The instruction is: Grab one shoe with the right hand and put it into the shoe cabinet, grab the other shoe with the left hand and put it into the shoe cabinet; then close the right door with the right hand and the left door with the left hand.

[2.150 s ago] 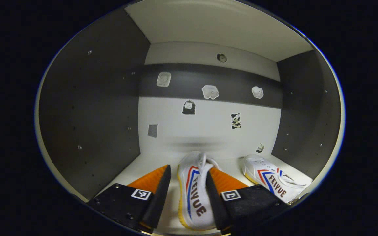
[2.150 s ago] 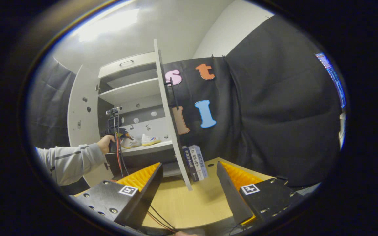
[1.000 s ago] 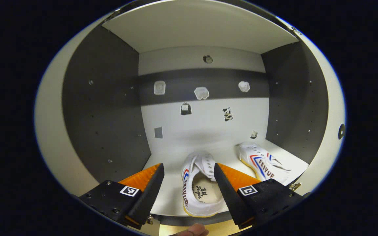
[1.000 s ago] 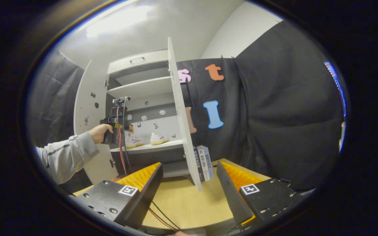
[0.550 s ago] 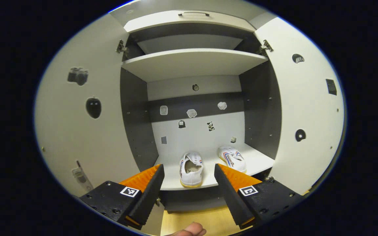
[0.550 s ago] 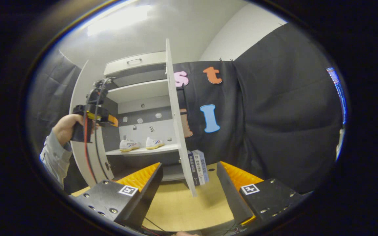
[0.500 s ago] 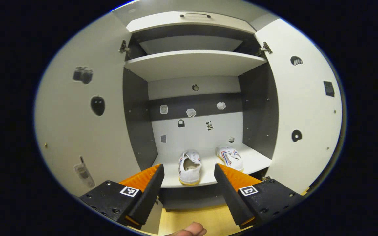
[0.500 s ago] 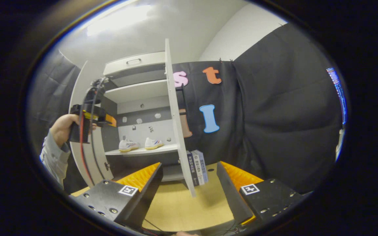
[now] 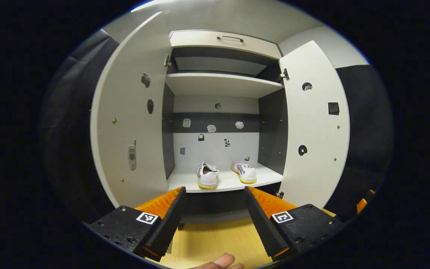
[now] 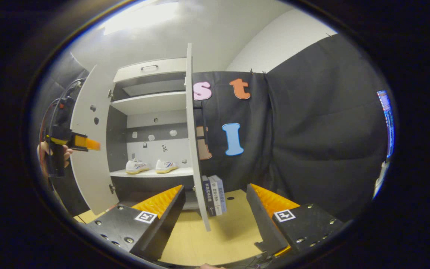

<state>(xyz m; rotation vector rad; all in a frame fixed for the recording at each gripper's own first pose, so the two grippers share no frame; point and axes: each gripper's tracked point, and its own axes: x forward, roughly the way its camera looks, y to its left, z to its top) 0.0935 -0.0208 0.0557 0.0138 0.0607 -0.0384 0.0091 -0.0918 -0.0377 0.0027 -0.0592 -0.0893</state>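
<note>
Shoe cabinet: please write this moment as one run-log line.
white sneakers: shelved | white cabinet doors: open | left claw: open | right claw: open

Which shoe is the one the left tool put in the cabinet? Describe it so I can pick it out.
Find the open shoe cabinet with both doors swung wide, then its lower shelf holding two white sneakers. It is the left shoe, heel opening toward the camera, near the shelf's front edge; the right shoe sits farther back, showing its striped side.

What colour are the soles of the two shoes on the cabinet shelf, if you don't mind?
Yellow soles under white shoes, clearest in the left gripper view.
</note>
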